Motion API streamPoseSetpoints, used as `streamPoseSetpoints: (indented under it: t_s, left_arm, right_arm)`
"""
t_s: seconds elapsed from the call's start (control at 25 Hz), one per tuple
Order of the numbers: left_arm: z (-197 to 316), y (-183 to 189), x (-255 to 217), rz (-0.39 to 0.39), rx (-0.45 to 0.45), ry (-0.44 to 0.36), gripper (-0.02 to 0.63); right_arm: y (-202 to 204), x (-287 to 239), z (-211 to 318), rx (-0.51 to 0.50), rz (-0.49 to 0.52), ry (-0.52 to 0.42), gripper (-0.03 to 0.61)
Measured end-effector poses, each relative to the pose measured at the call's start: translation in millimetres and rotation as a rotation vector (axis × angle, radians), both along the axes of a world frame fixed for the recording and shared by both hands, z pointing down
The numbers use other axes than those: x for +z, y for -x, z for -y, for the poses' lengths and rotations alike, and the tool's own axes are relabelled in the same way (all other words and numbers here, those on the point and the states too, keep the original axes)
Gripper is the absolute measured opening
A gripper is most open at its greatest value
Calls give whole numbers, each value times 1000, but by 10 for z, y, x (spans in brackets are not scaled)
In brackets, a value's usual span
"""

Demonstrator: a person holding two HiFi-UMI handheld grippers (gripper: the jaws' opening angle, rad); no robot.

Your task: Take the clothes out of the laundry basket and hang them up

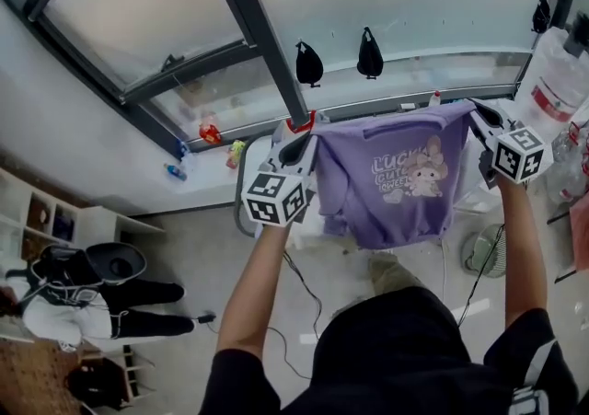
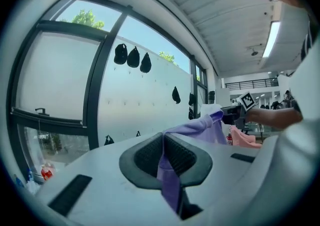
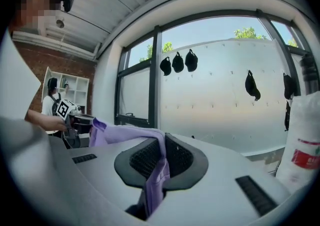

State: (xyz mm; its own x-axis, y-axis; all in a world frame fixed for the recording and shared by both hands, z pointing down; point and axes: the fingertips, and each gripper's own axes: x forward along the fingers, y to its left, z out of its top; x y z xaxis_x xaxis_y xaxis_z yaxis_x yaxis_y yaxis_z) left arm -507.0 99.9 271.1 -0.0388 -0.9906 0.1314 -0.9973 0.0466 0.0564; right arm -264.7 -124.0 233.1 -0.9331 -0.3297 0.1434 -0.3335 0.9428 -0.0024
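while both arms were stretched out in front, the person held a purple shirt (image 1: 391, 188) spread in the air between the two grippers, close to the window frame (image 1: 248, 27). left gripper (image 1: 296, 148): jaws squeezed almost fully together, pinching one shoulder edge of the shirt. the cloth was nipped between the ribbed pads (image 2: 147, 155) and trailed out below. right gripper (image 1: 480, 119): same, jaws clamped tight on the other shoulder.

gripping at both shoulders looked deliberate. it pulled the top edge taut and roughly level, so the body hung flat with the printed front facing the person and the hem loose, well above the floor. held that way it's easy to check orientation and get it onto a hanger or line, i'd judge.

the shirt was already out of the basket. no laundry basket or hanger could be made out in any view, so the hanging step was not yet done.

a pink cloth (image 2: 245, 137) showed just beyond the right gripper in the left gripper view. dark caps (image 1: 309, 63) hung on the wall outside the glass. another person (image 1: 83, 298) sat low at the left by white shelves (image 1: 28, 211), well apart.
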Motion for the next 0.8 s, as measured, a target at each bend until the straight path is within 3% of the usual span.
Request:
streamPoseSetpoints:
  t_s: [0.2, 0.36, 0.52, 0.68, 0.8]
  left_arm:
    - [401, 205, 537, 11, 1, 103, 15]
    - [837, 471, 1015, -90, -27, 166, 15]
    - [1328, 747, 1703, -105, -44, 299, 15]
    - [1702, 1005, 2290, -214, -94, 392, 15]
    - [1913, 1113, 2634, -224, -107, 468, 15]
  right_arm:
    - [320, 747, 554, -5, -94, 63, 14]
    - [574, 1343, 972, -19, -210, 94, 14]
    - [802, 1979, 1361, -23, -316, 149, 14]
    - [975, 2526, 1613, -39, -384, 243, 14]
    - [1060, 2856, 1754, -51, -439, 275, 14]
